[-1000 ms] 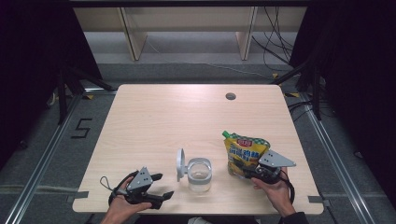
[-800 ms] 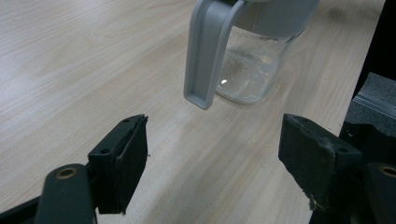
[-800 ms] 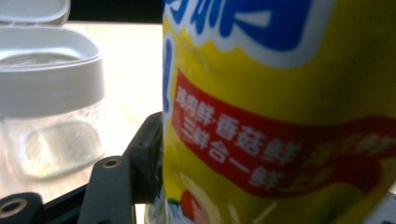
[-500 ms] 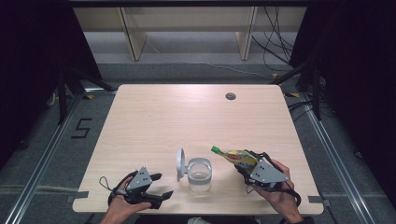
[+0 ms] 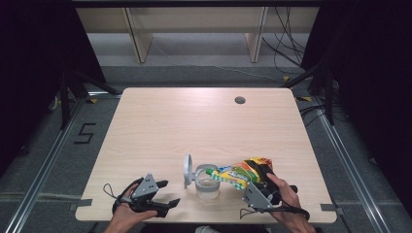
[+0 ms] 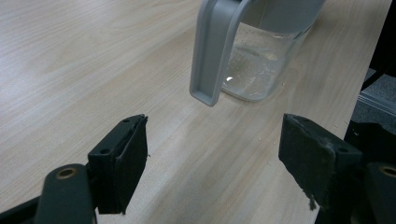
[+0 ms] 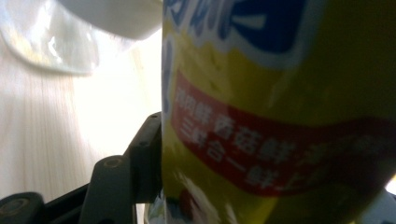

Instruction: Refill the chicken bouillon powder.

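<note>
Yellow printed pouch (image 5: 241, 173) tipped over a clear glass jar (image 5: 207, 183) with grey hinged lid (image 5: 187, 171).
Right gripper (image 5: 260, 187) clamps the pouch beside the jar; left gripper (image 5: 163, 194), jaws spread and empty, rests left of the jar on the pale wooden table (image 5: 194, 121).

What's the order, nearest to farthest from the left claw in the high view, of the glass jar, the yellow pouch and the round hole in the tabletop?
Measured from the left claw:
1. Glass jar, just to its right near the front edge.
2. Yellow pouch, beyond the jar, held tipped over it by the right claw.
3. Round hole, far back on the right side of the table.
</note>
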